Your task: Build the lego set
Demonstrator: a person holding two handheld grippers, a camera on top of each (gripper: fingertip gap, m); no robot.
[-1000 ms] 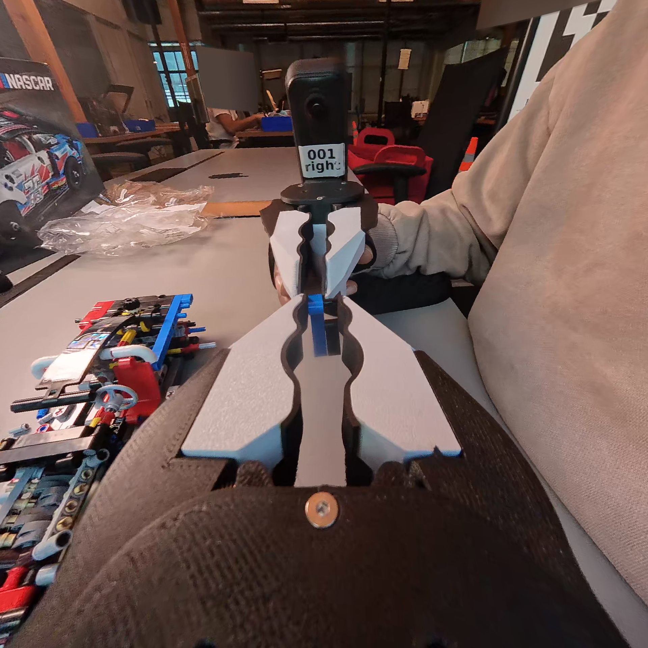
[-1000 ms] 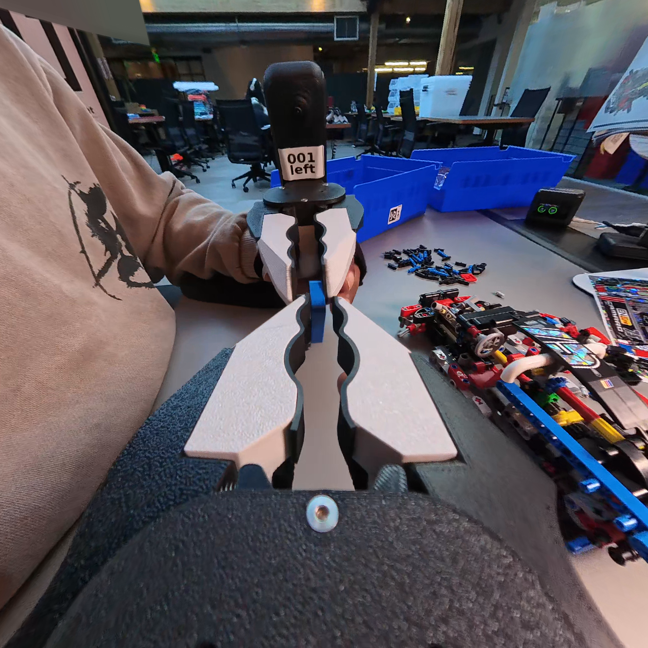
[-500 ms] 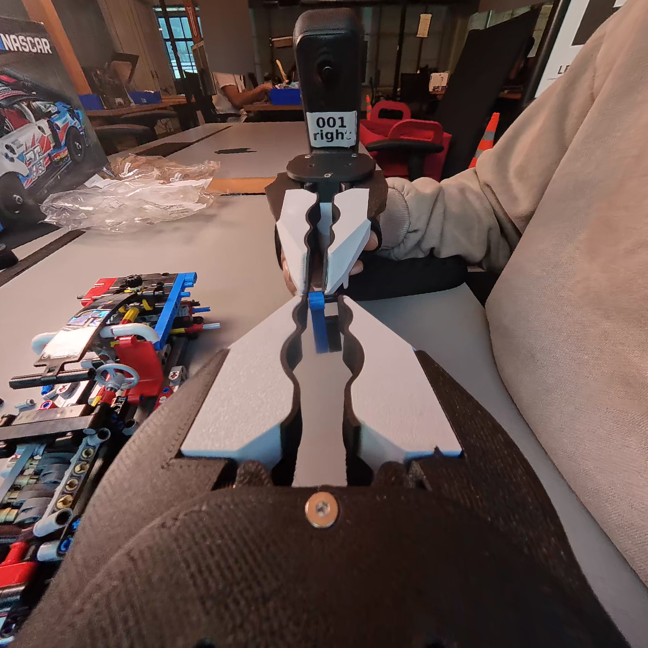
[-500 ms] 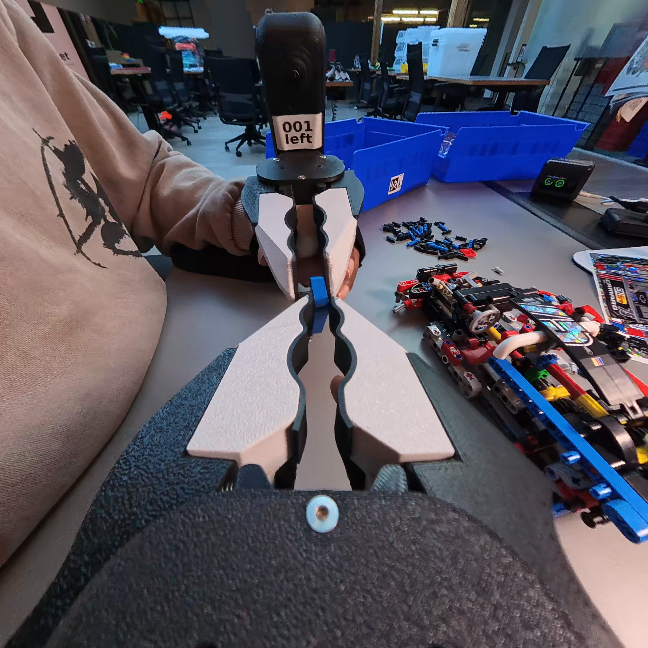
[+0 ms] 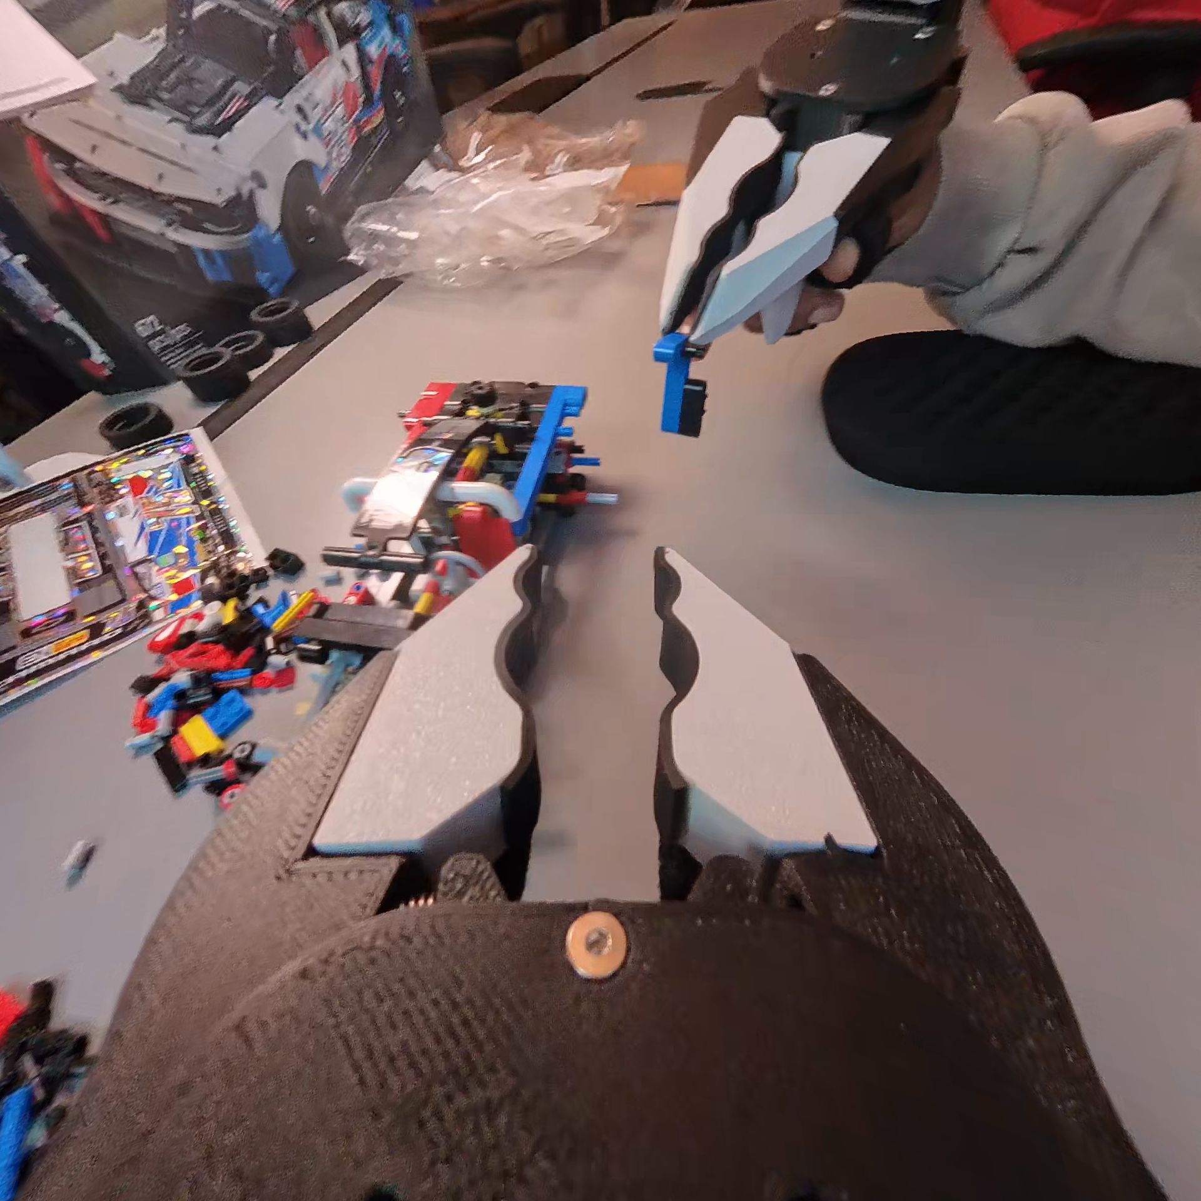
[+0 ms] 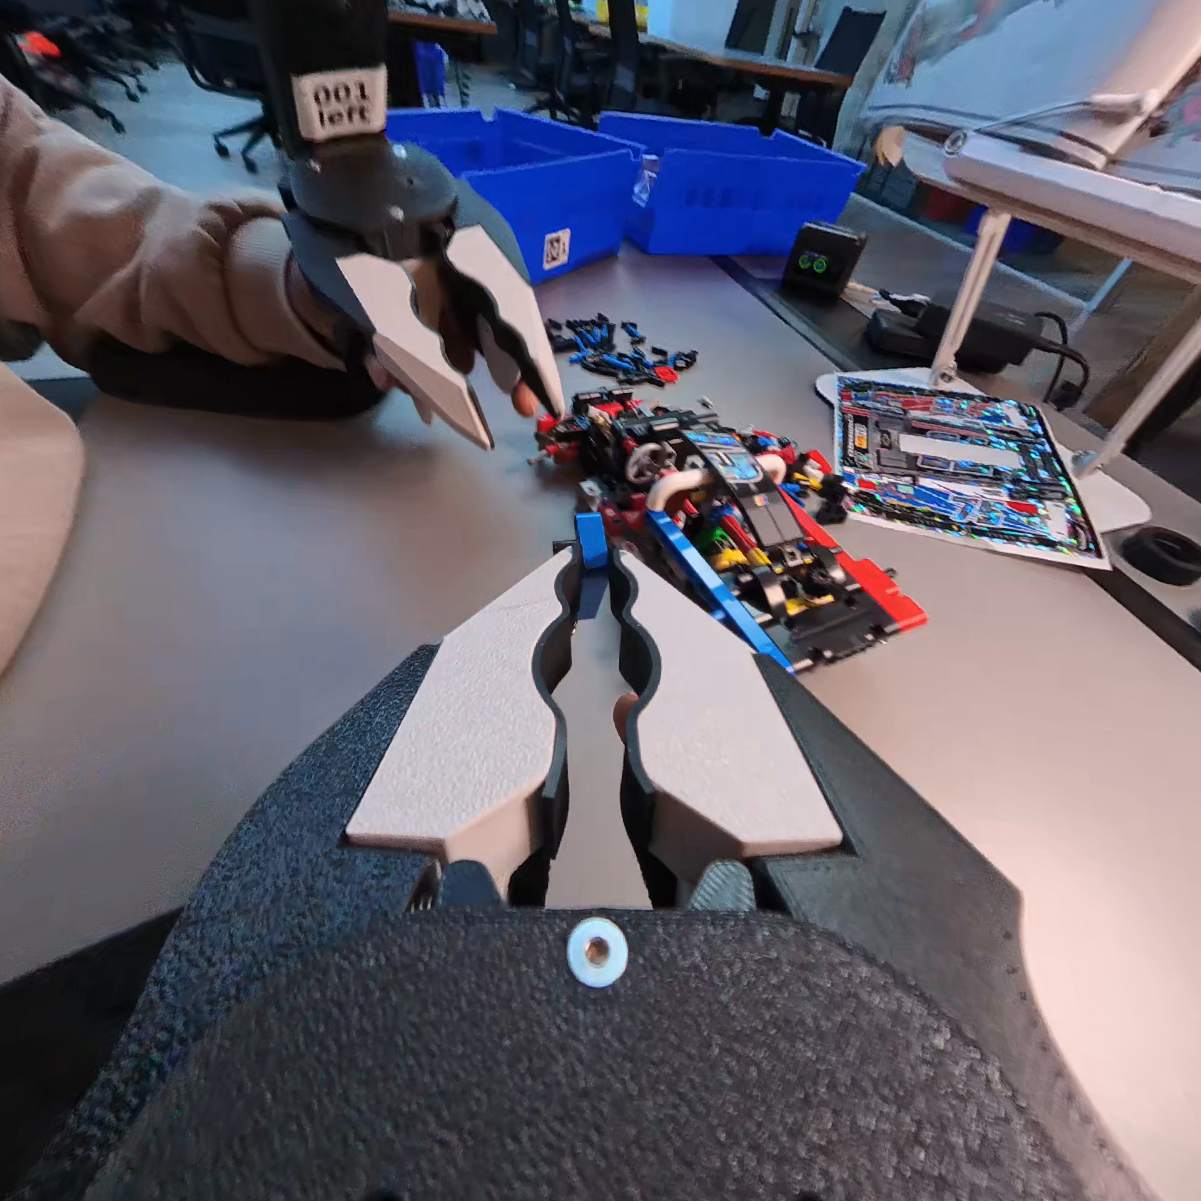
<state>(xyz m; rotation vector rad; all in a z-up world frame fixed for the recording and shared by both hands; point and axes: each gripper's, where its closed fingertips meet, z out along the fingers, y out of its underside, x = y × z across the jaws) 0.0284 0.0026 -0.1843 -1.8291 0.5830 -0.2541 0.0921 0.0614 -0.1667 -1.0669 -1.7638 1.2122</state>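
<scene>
Right gripper [image 6: 593, 559] pinches a blue beam [image 6: 590, 544] — left gripper [image 5: 594, 562] gapes empty.
The half-built car chassis [image 6: 728, 507] lies between them; loose parts [image 5: 208, 682] and a sticker sheet [image 6: 955, 474] lie beside it.

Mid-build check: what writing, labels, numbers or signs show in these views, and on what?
I do not copy writing out; this is what bears it.
White tag on the post of the left tool: printed, legible.
Set box with the car picture: print, partly cut off.
Sticker sheet: small print, blurred.
Blue bin: square code tag, no words readable.
</scene>
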